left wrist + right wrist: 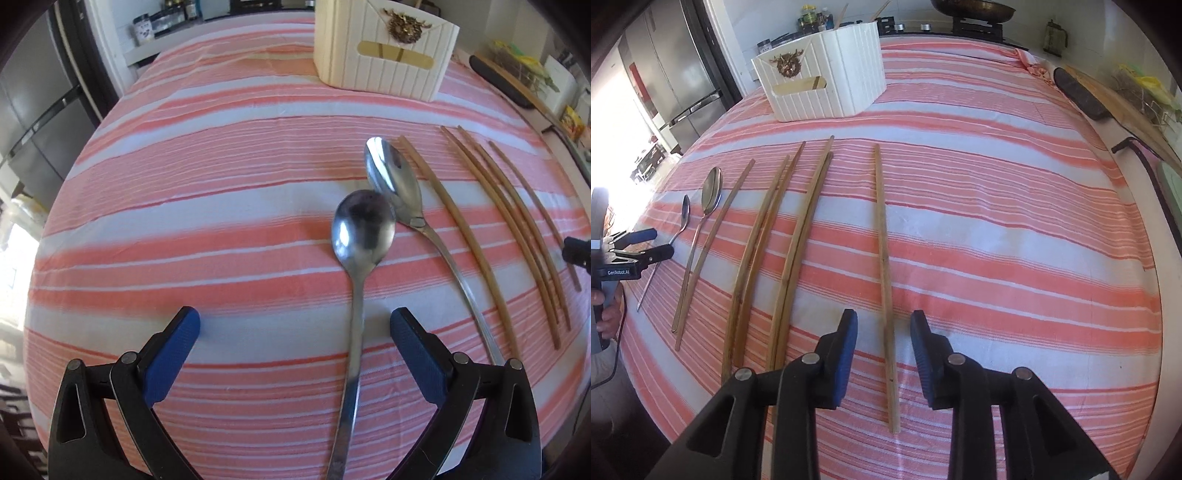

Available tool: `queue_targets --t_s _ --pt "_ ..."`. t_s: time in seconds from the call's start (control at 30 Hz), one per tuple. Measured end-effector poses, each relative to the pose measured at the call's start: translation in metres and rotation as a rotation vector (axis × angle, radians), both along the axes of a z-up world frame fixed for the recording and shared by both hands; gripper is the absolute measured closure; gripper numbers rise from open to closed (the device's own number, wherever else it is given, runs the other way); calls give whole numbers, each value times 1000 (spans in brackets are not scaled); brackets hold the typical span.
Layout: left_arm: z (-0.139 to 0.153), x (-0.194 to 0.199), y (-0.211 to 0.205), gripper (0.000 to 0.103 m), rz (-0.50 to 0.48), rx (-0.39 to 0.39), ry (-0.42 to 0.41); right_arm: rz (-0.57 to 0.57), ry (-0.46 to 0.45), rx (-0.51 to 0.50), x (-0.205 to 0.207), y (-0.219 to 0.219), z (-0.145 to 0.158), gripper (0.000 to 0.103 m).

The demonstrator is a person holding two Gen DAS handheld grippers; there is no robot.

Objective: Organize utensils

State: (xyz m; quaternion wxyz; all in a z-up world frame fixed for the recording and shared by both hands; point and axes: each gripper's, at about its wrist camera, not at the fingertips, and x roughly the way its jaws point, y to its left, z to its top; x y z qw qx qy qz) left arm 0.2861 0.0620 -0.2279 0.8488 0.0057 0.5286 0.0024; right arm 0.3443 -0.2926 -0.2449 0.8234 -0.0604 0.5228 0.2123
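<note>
My left gripper (295, 317) stands open over the striped tablecloth (184, 206). The handle of a small steel spoon (364, 229) runs between its fingers, closer to the right one, and neither pad touches it. A larger spoon (393, 177) lies just right of it, the two bowls touching. Several wooden chopsticks (480, 236) lie further right. My right gripper (884, 321) is open around a single chopstick (884, 258) that lies flat on the cloth, with a gap on both sides. The left gripper (659, 243) also shows at the left of the right wrist view, above the small spoon (685, 212).
A white ribbed utensil holder (827, 81) stands at the far side of the table (384, 55). A steel fridge (676, 74) is at the far left. A wooden board (1108, 96) lies along the right edge. A person's hand (607, 317) grips the left tool.
</note>
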Motion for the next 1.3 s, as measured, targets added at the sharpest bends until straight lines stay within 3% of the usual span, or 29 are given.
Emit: queue_targets --t_s 0.13,0.23,0.33,0.37,0.4,0.43,0.53,0.8,1.0,1.3 --pt "3 15 -11 11 -35 -2 -8 67 39 -57 26 11 1 73" --pt "5 25 -12 24 -28 -16 -19 112 40 -97 48 27 -1 73" --pt "8 33 -19 48 -49 -17 -35 132 28 -94 80 46 -2 73" --pt "10 34 -18 66 -56 -12 -40 131 23 -83 91 53 -3 75" --pt "11 38 -20 67 -63 -7 -38 135 17 -81 101 59 -3 96" --pt "11 42 -19 67 -67 -18 -30 132 10 -81 108 65 -4 97" --pt "22 44 -9 67 -55 -60 -51 57 33 17 121 59 3 97" --pt "87 17 24 67 -28 -148 -221 -48 -162 268 69 17 93 97" --pt "120 1 38 67 -21 -199 -301 -64 -270 301 21 -11 142 97" --pt "137 -3 40 68 -18 -216 -328 -88 -355 358 1 -36 172 97"
